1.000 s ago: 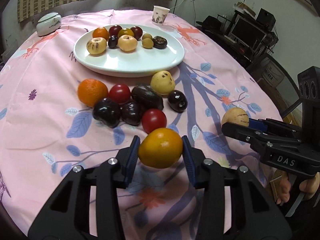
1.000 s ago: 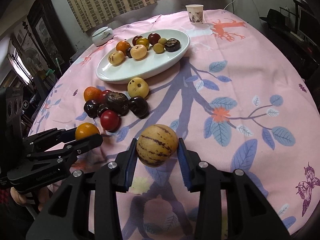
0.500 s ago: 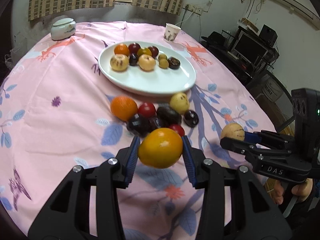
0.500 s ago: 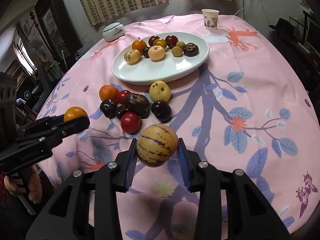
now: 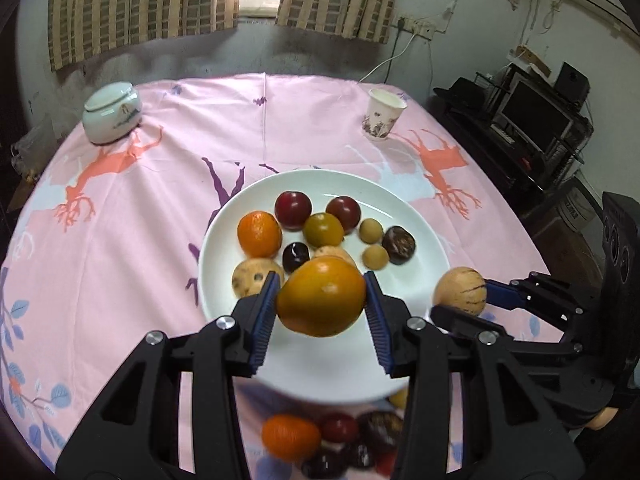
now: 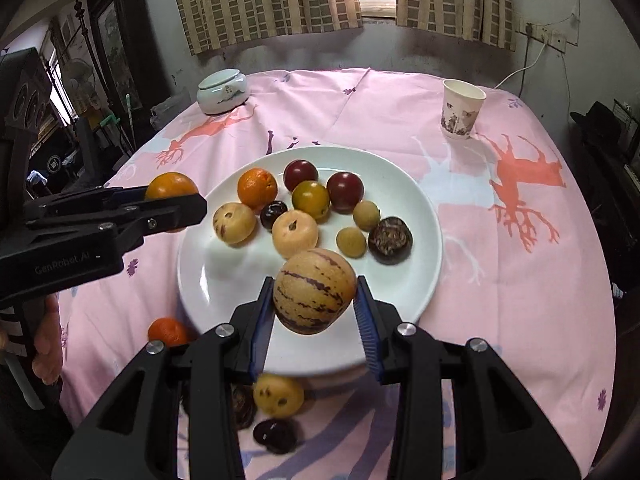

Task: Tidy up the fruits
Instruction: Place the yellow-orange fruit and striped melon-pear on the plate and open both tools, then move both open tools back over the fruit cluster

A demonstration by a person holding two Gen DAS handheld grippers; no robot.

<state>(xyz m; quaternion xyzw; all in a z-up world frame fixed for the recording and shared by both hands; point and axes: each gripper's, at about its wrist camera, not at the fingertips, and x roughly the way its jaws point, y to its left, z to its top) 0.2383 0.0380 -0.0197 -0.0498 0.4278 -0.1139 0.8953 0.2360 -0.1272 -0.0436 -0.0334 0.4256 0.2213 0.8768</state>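
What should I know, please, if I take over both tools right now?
Left tool: shut on an orange-yellow fruit, held above the white plate.
Right tool: shut on a striped melon-like fruit, also above the plate.
Done: ten fruits lie on the plate, among them a mandarin and two dark red plums.
Left: set down both held fruits, then fetch the loose fruits on the tablecloth near the plate's close edge, such as the spotted yellow fruit.

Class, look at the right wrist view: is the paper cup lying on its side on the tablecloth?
No. The paper cup stands upright with its open mouth facing up, on the pink tablecloth beyond the white plate.
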